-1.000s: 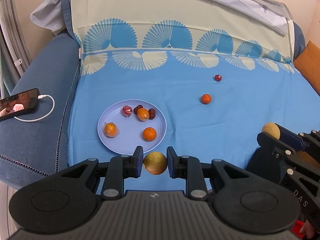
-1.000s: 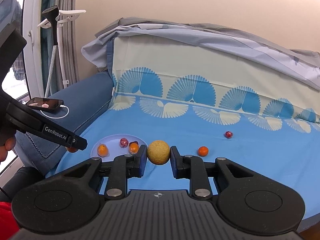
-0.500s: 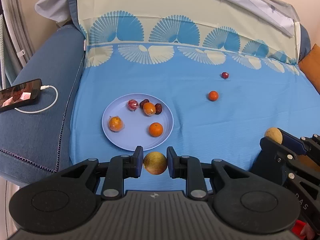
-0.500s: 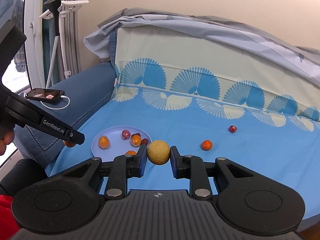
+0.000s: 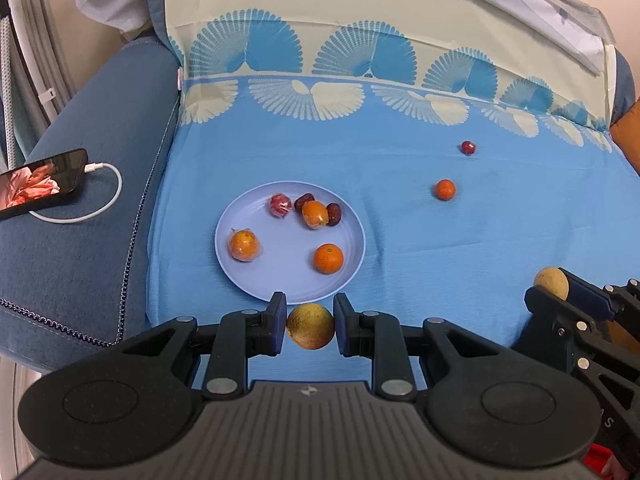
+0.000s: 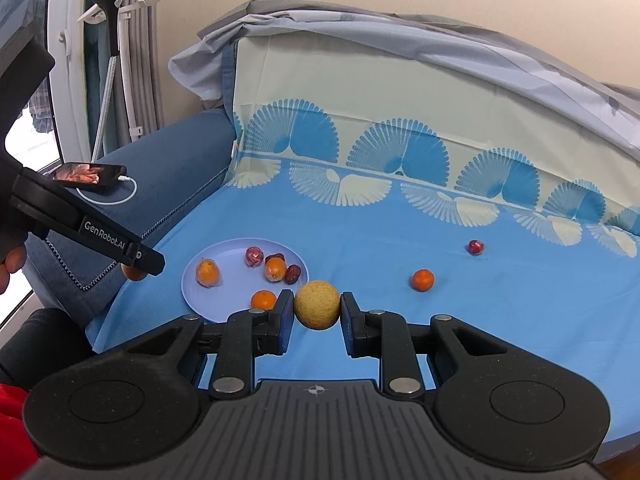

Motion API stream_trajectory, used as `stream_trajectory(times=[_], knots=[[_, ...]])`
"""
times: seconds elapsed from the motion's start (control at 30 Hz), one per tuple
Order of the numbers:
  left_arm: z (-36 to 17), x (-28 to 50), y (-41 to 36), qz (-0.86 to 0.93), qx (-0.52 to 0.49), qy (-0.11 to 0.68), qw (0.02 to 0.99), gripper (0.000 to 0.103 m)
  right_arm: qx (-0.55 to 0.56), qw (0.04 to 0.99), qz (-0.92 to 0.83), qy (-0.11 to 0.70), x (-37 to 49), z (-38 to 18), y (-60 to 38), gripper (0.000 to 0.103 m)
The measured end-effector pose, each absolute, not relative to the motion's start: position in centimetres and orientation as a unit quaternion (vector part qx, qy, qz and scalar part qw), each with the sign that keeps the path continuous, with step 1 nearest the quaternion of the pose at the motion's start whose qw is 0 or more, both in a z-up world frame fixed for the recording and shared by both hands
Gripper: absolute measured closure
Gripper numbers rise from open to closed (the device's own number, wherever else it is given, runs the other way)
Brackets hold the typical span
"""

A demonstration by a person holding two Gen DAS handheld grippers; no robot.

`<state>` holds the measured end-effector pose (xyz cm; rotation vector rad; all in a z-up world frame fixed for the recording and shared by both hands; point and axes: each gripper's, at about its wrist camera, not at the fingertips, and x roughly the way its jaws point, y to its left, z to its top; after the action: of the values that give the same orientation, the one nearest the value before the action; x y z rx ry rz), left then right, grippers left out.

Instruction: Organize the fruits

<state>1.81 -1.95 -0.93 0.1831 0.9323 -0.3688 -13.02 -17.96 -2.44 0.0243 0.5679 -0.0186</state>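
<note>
A lilac plate [image 5: 280,276] [image 6: 232,252] lies on the blue sheet and holds several fruits: oranges, a wrapped red fruit and dark dates. My left gripper [image 5: 310,326] is shut on a yellowish round fruit [image 5: 311,327] just in front of the plate's near rim. My right gripper [image 6: 317,306] is shut on a second tan round fruit [image 6: 317,305], right of the plate; that fruit shows in the left wrist view too [image 5: 551,283]. A loose orange [image 5: 445,189] [image 6: 423,280] and a small red fruit [image 5: 467,147] [image 6: 475,247] lie on the sheet to the right.
A phone [image 5: 40,182] on a white charging cable [image 5: 102,204] rests on the dark blue sofa arm [image 5: 80,240] at left. A patterned back cushion [image 5: 360,52] rises behind. A hand [image 6: 10,264] grips the left tool. Window, curtains and a stand [image 6: 112,40] are far left.
Both grippers have moved forward and slightly down with their fruits; the plate and loose fruits now look nearer. Neither grip has changed.
</note>
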Motion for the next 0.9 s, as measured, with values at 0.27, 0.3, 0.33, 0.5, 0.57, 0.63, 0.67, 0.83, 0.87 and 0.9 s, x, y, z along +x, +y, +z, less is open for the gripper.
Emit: stream_trajectory(times=[0.27,0.3,0.33,0.5,0.57,0.63,0.67,0.83,0.87,0.9], knots=[[-1.2,4.0,-0.9,-0.155,0.079,0.453,0.875,0.075,0.011,0.957,0.002,0.289,-11.0,-3.1,-17.8,0.077],[-1.2,4.3,-0.6,-0.151,0.076,0.452,0.876,0.076,0.012,0.957,0.005,0.290,-10.5,-3.2,-17.8,0.077],[-1.1,4.6,-0.3,-0.146,0.073,0.450,0.878,0.076,0.013,0.956,0.007,0.292,-10.1,-3.3,-17.6,0.077],[-1.2,7.4,1.0,-0.127,0.061,0.450,0.882,0.075,0.013,0.953,0.030,0.302,-6.8,-4.2,-16.4,0.077],[-1.4,8.9,1.5,-0.117,0.057,0.450,0.883,0.075,0.008,0.951,0.038,0.307,-5.2,-4.8,-15.6,0.077],[-1.8,10.2,1.5,-0.113,0.062,0.450,0.883,0.075,0.005,0.949,0.046,0.312,-3.6,-5.4,-14.8,0.077],[-2.1,10.9,1.5,-0.113,0.063,0.451,0.883,0.075,0.003,0.948,0.048,0.316,-2.7,-5.7,-14.5,0.077],[-4.2,13.8,0.7,-0.126,0.061,0.467,0.873,0.075,0.002,0.941,0.051,0.336,0.9,-7.4,-13.9,0.077],[-4.7,14.2,0.5,-0.128,0.061,0.471,0.871,0.075,0.002,0.939,0.049,0.341,1.7,-7.8,-14.0,0.077],[-5.2,14.6,0.2,-0.133,0.061,0.474,0.868,0.075,0.002,0.937,0.047,0.345,2.3,-8.2,-14.1,0.077]])
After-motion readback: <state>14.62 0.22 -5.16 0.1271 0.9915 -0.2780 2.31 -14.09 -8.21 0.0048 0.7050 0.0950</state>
